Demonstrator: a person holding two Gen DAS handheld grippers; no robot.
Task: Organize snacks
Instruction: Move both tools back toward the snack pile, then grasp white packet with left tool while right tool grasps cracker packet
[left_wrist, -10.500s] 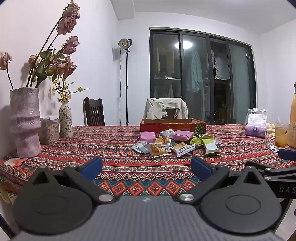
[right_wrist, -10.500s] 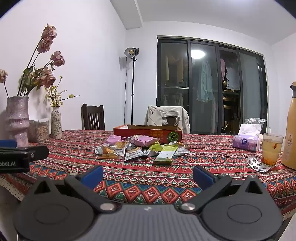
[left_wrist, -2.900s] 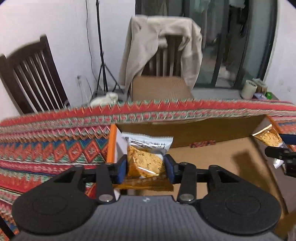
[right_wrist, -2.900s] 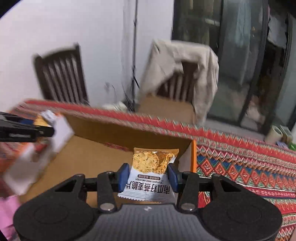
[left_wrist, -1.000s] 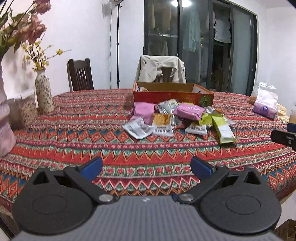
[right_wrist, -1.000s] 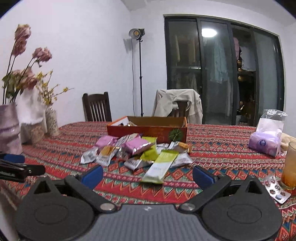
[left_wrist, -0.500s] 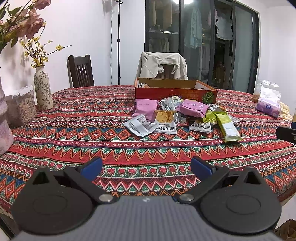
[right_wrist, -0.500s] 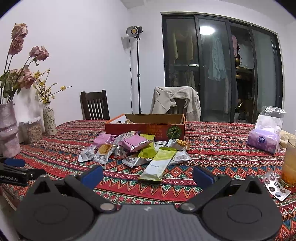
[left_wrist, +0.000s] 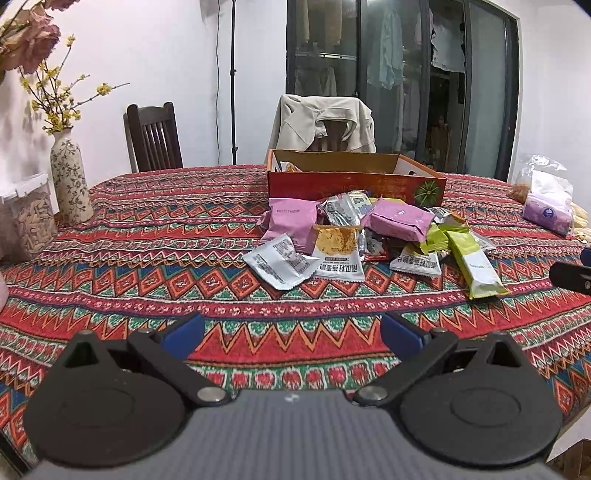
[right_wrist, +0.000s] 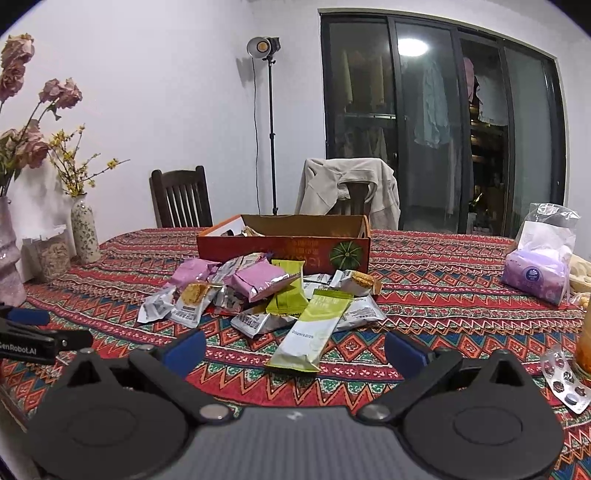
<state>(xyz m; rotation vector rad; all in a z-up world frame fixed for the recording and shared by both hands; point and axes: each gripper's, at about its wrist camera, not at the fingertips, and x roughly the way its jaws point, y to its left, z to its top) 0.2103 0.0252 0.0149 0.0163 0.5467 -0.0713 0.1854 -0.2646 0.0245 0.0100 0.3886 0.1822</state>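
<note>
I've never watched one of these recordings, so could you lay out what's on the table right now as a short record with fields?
surface: table with a patterned red cloth
container: open red cardboard box, at least one packet inside
loose snacks: pile of packets in front of the box
nearest packet: long green bar, lying flat
left gripper: open, empty, above the cloth short of the pile
right gripper: open, empty, pointing at the green bar
right side: pill strip, purple tissue pack
left side: vases with flowers

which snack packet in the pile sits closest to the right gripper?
The long light-green bar packet, lying lengthwise toward the camera at the pile's front edge; every other packet sits farther back toward the red box.
</note>
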